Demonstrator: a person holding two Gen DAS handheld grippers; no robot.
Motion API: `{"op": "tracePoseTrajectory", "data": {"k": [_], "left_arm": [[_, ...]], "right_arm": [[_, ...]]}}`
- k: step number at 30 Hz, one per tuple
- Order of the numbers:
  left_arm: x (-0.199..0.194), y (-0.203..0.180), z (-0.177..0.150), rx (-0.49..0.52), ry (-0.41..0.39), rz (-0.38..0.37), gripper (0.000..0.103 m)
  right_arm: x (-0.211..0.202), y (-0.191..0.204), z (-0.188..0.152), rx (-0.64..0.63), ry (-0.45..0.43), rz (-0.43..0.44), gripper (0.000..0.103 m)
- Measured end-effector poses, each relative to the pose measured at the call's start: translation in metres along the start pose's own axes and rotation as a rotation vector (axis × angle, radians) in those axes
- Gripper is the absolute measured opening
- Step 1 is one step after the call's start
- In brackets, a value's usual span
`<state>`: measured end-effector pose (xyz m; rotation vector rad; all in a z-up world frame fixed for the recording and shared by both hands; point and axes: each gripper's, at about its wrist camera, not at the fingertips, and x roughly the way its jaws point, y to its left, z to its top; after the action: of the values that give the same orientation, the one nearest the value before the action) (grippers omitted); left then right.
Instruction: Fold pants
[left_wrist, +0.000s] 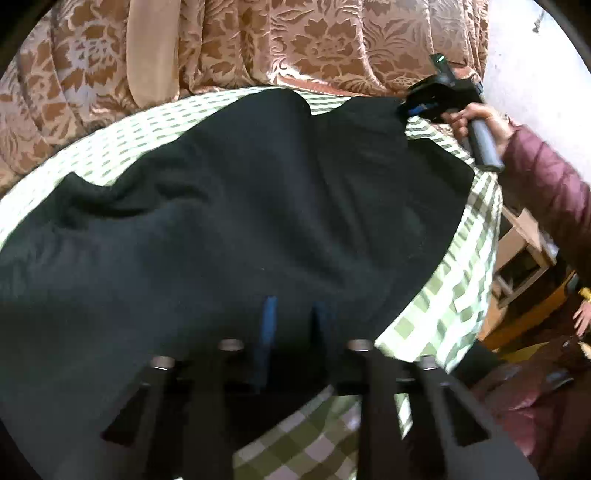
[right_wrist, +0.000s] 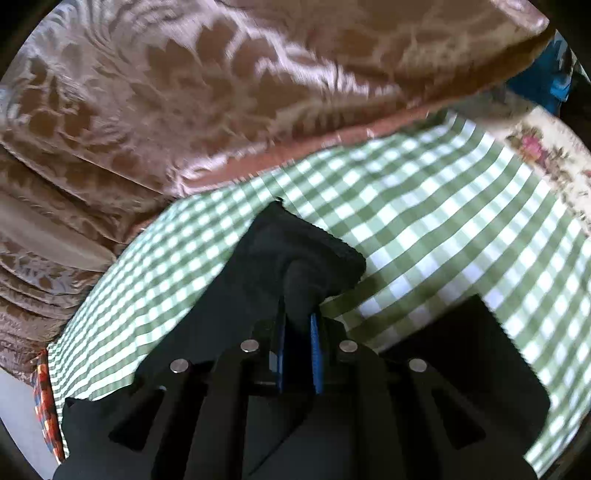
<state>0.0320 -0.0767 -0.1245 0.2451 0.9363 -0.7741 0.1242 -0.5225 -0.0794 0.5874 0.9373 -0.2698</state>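
both claws, left claw (left_wrist: 291, 314) and right claw (right_wrist: 298, 321), pinch black pants (left_wrist: 240, 221) edges over checked cloth (right_wrist: 424, 221).

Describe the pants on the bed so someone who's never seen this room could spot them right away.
Find the brown floral curtain; below it lies a surface covered in a green-and-white checked sheet. The pants are the large dark cloth spread across it, pinched by the left gripper and the right gripper. They are the only plain, unpatterned fabric there.
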Motion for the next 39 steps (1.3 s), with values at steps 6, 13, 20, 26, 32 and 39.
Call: {"op": "tracePoseTrajectory", "data": {"k": [6, 13, 20, 26, 32, 39], "left_arm": [[-0.010, 0.003, 0.003, -0.013, -0.050, -0.047, 0.000], [-0.036, 0.015, 0.003, -0.104, -0.114, -0.203, 0.000], [-0.022, 0.008, -0.002, -0.107, -0.050, -0.242, 0.000], [-0.028, 0.011, -0.001, -0.118, -0.047, -0.263, 0.000], [-0.005, 0.017, -0.006, -0.157, 0.037, -0.270, 0.000], [-0.037, 0.033, -0.009, -0.244, -0.047, -0.317, 0.000]], "right_arm": [[-0.064, -0.004, -0.004, 0.007, -0.086, 0.025, 0.010], [-0.104, -0.053, -0.030, 0.091, -0.100, -0.001, 0.010], [-0.076, -0.115, -0.070, 0.240, 0.007, -0.049, 0.010], [-0.093, -0.120, -0.084, 0.256, -0.056, -0.017, 0.010], [-0.066, -0.134, -0.087, 0.277, -0.007, -0.031, 0.016], [-0.116, -0.123, -0.091, 0.218, -0.106, -0.097, 0.044]]}}
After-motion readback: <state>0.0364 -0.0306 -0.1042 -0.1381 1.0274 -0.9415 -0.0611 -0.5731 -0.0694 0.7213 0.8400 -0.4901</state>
